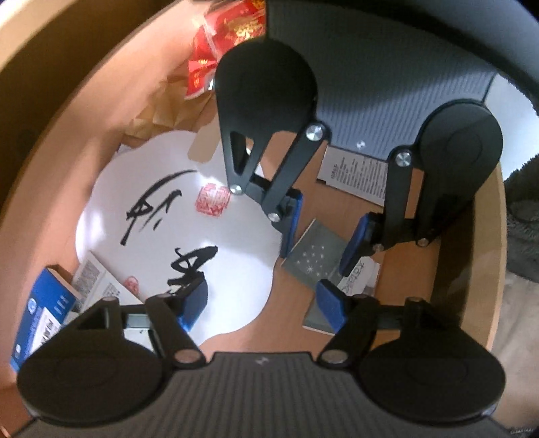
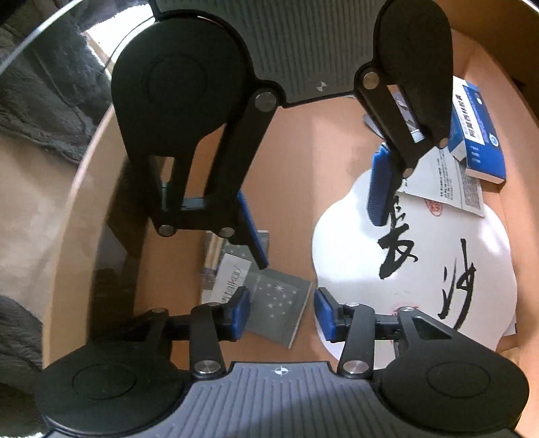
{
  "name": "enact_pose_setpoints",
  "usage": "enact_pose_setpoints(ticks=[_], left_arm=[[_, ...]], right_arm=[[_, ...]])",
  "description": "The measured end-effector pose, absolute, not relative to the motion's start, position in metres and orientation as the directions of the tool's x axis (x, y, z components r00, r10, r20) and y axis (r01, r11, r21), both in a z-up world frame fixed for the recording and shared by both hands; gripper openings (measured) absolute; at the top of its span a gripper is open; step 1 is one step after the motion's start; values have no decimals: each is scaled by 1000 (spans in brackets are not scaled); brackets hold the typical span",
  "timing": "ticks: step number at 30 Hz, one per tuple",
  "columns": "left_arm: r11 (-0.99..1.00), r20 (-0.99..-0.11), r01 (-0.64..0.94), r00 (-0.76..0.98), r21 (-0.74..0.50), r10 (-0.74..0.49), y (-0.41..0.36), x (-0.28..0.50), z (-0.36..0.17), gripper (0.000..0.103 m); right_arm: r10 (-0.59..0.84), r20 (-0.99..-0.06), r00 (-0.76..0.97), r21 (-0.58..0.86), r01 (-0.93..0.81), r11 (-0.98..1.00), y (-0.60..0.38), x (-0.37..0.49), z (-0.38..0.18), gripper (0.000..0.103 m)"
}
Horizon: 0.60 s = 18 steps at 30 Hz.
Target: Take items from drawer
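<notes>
With both the left gripper [image 1: 261, 305] and right gripper [image 2: 282, 311] released above the wooden drawer [image 1: 485, 269], we judge the next move is closing on the grey star-printed booklet [image 2: 283, 305] at lower centre.

I read little here: brushed black characters and red seal stamps on the white sheet [image 2: 421, 269], too cursive to name. The blue box [image 2: 481, 134] and leaflet [image 2: 461, 192] at upper right carry print too small to read.

Tan wooden drawer [image 2: 296, 161]. White scalloped card [image 1: 175, 242] w/ black brush calligraphy, red seal stamps. Flat grey booklet [image 2: 279, 310] w/ white stars. Blue-and-white box [image 2: 478, 134]. Red-and-gold packets [image 1: 232, 30]. Grippers: black, blue pads [image 1: 193, 301].
</notes>
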State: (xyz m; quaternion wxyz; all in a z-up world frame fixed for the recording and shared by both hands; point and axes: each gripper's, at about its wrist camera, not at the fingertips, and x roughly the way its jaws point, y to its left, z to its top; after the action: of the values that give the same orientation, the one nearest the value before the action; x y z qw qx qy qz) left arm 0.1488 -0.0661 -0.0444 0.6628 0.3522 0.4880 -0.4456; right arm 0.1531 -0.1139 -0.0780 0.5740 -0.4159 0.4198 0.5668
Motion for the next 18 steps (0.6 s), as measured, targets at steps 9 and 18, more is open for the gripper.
enact_pose_setpoints(ticks=[9,18], left_arm=[[355,-959,935,119,22,-256,-61,145,-52,77],[343,-954,939,135,37,-267,-57,127,-35,77]], right_arm=[[310,-951,-16,29,-999,37,-120,153,-74,44],[348,-936,49,-44,-999,21,-124,146,-63,1]])
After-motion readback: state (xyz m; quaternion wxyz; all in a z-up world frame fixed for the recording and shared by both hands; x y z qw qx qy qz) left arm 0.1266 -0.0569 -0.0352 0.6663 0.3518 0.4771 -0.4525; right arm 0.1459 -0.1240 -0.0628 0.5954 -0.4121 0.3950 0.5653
